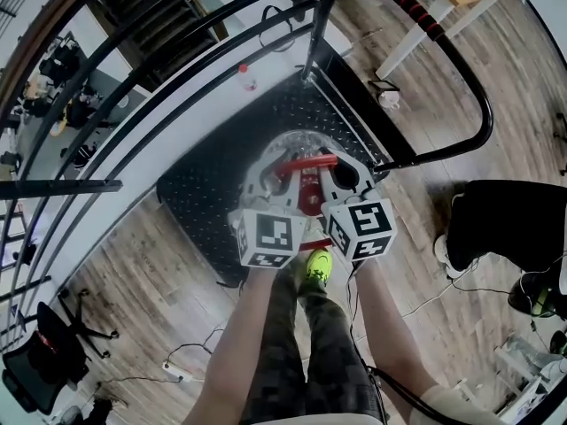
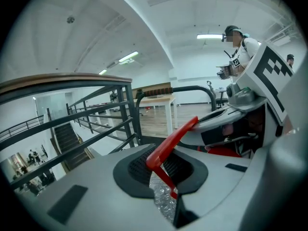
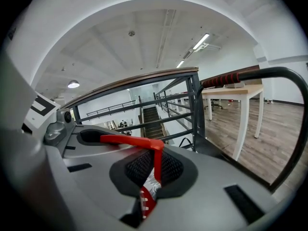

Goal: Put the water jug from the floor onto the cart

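Note:
The water jug [image 1: 297,146] is clear plastic with a red carry handle [image 1: 306,162]. It hangs over the black diamond-plate deck of the cart [image 1: 199,197]. My left gripper [image 1: 276,173] is shut on the left end of the handle and my right gripper [image 1: 332,173] on the right end. In the left gripper view the red handle [image 2: 171,143] runs up from between the jaws of the left gripper [image 2: 166,179], with crinkled clear plastic [image 2: 162,200] below. In the right gripper view the handle [image 3: 139,141] bends down into the right gripper [image 3: 154,179]. The jug's body is mostly hidden.
The cart's push bar [image 1: 461,69], black with a red-banded grip, curves round the deck's far right. A metal railing [image 1: 133,104] and a stairwell lie to the left. A small red-capped bottle [image 1: 248,80], a white table [image 1: 443,3], floor cables and a black bag [image 1: 514,224] are nearby.

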`<state>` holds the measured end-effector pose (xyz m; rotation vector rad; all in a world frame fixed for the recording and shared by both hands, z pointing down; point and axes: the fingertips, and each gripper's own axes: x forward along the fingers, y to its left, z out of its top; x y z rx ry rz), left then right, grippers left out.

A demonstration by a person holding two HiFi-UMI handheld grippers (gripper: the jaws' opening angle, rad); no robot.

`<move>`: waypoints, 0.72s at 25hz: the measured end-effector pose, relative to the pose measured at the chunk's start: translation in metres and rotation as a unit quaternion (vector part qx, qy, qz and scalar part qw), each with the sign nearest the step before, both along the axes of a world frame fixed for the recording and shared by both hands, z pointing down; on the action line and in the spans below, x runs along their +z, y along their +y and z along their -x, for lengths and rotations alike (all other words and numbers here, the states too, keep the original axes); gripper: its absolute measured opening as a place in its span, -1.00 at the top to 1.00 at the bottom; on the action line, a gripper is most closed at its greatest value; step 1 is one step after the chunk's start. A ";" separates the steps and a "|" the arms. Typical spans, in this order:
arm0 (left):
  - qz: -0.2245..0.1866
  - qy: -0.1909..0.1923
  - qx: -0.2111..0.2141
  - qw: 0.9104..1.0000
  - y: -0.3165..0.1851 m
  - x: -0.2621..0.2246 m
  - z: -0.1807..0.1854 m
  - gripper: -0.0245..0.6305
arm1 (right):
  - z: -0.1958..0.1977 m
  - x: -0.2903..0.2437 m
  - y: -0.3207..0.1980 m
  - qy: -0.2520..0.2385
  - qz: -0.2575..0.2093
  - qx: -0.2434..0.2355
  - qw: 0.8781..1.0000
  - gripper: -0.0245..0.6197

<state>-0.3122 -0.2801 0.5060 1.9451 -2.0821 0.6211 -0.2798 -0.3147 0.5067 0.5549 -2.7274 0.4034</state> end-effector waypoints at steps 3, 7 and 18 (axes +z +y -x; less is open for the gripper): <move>0.007 0.007 0.007 1.000 -0.004 0.007 0.008 0.77 | 0.007 0.007 -0.003 0.008 0.004 0.006 1.000 0.86; 0.015 0.008 0.017 1.000 -0.014 0.014 0.018 0.77 | 0.017 0.014 -0.013 0.015 0.009 0.013 1.000 0.86; 0.008 0.027 0.033 0.999 -0.046 0.028 0.058 0.76 | 0.056 0.027 -0.043 0.024 0.001 0.020 1.000 0.86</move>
